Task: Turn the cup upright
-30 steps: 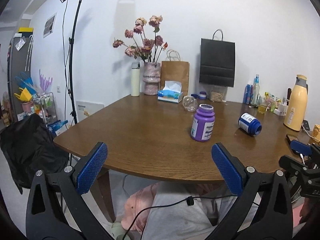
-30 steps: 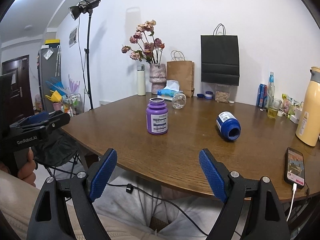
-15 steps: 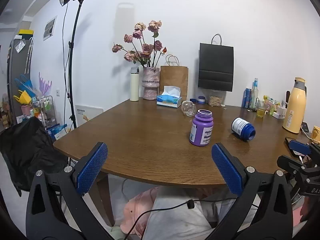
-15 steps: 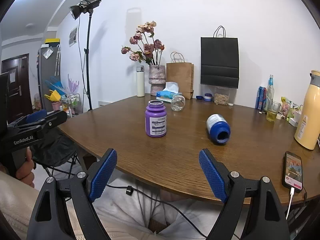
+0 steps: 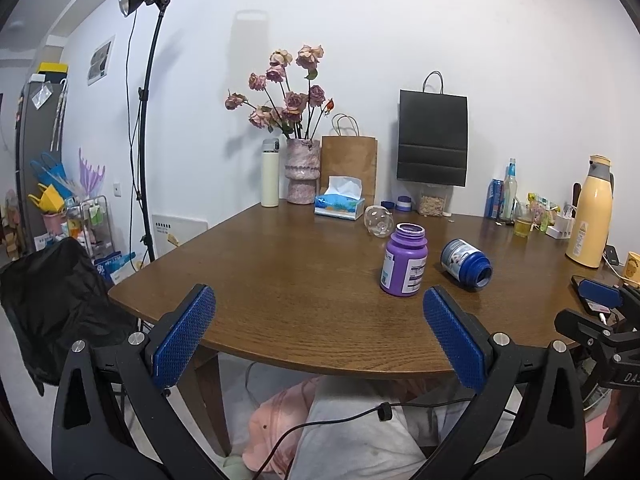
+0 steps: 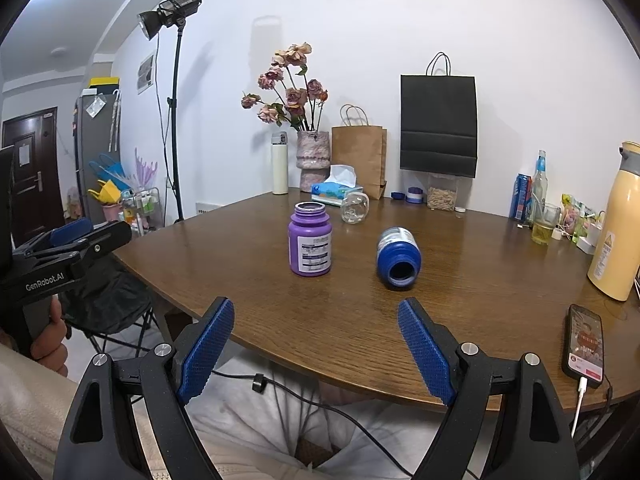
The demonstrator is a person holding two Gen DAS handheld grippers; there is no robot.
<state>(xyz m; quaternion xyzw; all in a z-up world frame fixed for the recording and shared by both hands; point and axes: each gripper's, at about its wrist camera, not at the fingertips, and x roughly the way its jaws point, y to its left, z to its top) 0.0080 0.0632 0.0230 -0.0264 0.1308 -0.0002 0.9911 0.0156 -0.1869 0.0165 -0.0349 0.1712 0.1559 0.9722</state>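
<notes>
A blue open jar [image 6: 398,258] lies on its side on the brown table [image 6: 460,300], mouth facing me; it also shows in the left wrist view [image 5: 466,264]. A purple open jar [image 6: 310,240] stands upright to its left, also in the left wrist view [image 5: 404,260]. A clear glass [image 6: 354,208] lies on its side farther back. My right gripper [image 6: 316,340] is open and empty at the table's near edge, short of the blue jar. My left gripper [image 5: 316,328] is open and empty at the near edge.
A phone [image 6: 584,346] on a cable lies at the right front edge. A yellow thermos [image 6: 616,224], bottles, a tissue box [image 6: 336,192], a vase [image 6: 312,156] and paper bags line the back. A black chair [image 5: 52,292] and a light stand [image 5: 144,120] stand left.
Both grippers have moved left and nearer the table. In the right wrist view the blue jar has shifted from the right toward the centre, its mouth now facing me.
</notes>
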